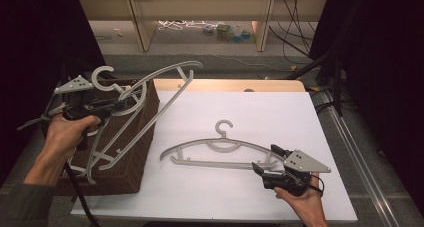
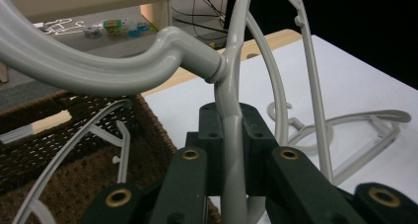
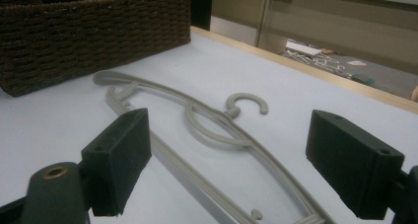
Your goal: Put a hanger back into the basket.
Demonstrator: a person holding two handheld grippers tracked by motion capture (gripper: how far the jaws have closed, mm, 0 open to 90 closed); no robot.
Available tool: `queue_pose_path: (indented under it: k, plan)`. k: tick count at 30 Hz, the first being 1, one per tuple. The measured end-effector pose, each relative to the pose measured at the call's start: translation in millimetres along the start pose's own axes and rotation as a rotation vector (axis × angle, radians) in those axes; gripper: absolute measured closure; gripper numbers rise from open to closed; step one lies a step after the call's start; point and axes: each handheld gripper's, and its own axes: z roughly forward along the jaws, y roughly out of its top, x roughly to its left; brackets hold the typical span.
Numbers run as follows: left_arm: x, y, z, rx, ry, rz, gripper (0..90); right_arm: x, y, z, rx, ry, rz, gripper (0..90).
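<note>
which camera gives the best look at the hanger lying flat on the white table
The high view: the flat hanger shows whole, hook to both ends, with the open right gripper at its right end. The right gripper view shows it close but cut off at the bottom edge. The left gripper view catches part of it, behind the held hanger.

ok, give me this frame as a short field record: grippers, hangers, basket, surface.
left gripper: shut on the neck of a grey plastic hanger, held tilted over the basket
right gripper: open, jaws either side of the end of the second grey plastic hanger
second hanger state: flat on the table, hook pointing away from the person
brown woven basket: at the table's left edge, another grey hanger inside
white table: bears the basket and the flat hanger
</note>
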Motion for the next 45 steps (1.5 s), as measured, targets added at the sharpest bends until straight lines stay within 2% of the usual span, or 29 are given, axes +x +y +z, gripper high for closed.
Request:
queue_pose_path:
  k: [6, 7, 9, 11, 15, 16, 18, 20, 22, 23, 24, 25, 26, 28, 29, 34, 36, 40, 43, 45]
  plan:
    - [9.2, -2.6, 1.0, 0.021, 0.025, 0.011, 82.0, 0.1, -0.5, 0.7, -0.004, 0.0, 0.002, 18.3]
    - [11.3, -2.8, 0.7, 0.024, 0.031, 0.011, 82.0, -0.9, -0.5, 1.1, -0.011, -0.005, -0.013, 18.3]
    - [16.1, -3.8, 0.3, 0.023, 0.037, 0.007, 82.0, -0.2, -0.7, 1.1, -0.001, 0.001, 0.0, 18.3]
    - [20.0, -4.8, -0.3, 0.026, 0.049, 0.007, 82.0, -0.4, -1.3, 3.0, -0.022, 0.006, -0.003, 18.3]
    - [31.3, -7.5, -2.3, 0.046, 0.082, -0.002, 82.0, -0.7, -1.5, 2.6, -0.004, -0.001, -0.007, 18.4]
    - [33.5, -7.9, -2.4, 0.05, 0.089, 0.0, 82.1, 0.3, -1.8, 2.3, 0.007, 0.009, 0.011, 18.4]
    - [39.5, -9.3, -2.9, 0.065, 0.109, 0.005, 82.0, -0.9, -2.2, 3.7, -0.005, 0.014, -0.003, 18.4]
    - [44.8, -10.5, -3.8, 0.073, 0.124, 0.002, 82.0, -0.5, -1.9, 2.7, 0.013, 0.013, -0.004, 18.4]
    - [49.4, -11.1, -4.5, 0.07, 0.136, 0.003, 82.0, -0.4, -2.0, 3.0, 0.011, 0.015, -0.004, 18.4]
    - [51.9, -11.2, -5.6, 0.078, 0.141, 0.013, 82.0, 0.9, -2.7, 4.4, 0.003, 0.028, 0.02, 18.4]
    - [53.9, -11.4, -5.6, 0.072, 0.143, 0.011, 82.0, -0.7, -2.7, 4.7, -0.009, 0.013, -0.004, 18.4]
    - [56.0, -11.6, -5.8, 0.07, 0.148, 0.008, 82.0, -1.0, -2.1, 3.0, 0.008, 0.012, -0.006, 18.4]
    - [58.1, -11.8, -5.8, 0.066, 0.156, 0.006, 82.0, -0.8, -1.5, 1.4, 0.027, 0.012, -0.002, 18.4]
    - [62.7, -11.9, -6.5, 0.064, 0.172, 0.008, 82.0, -0.7, -1.6, 1.4, 0.029, 0.011, -0.003, 18.4]
    - [64.5, -12.4, -7.2, 0.07, 0.178, -0.001, 82.0, -0.4, -2.6, 4.6, -0.006, 0.015, 0.0, 18.4]
    - [77.3, -15.7, -10.0, 0.077, 0.229, -0.007, 82.0, 1.1, -2.6, 4.3, 0.009, 0.028, 0.019, 18.5]
    - [81.3, -17.8, -11.5, 0.078, 0.236, -0.006, 82.0, -0.7, -2.6, 4.6, -0.005, 0.013, -0.004, 18.5]
    - [88.1, -22.3, -15.8, 0.073, 0.246, -0.018, 82.0, -0.7, -2.4, 3.6, 0.013, 0.014, -0.002, 18.6]
    - [92.4, -26.3, -18.4, 0.086, 0.261, -0.004, 82.0, 1.3, -2.7, 4.1, 0.023, 0.022, 0.019, 18.5]
    - [95.8, -29.3, -19.7, 0.095, 0.277, -0.005, 82.0, 1.1, -2.9, 4.2, 0.019, 0.018, 0.015, 18.6]
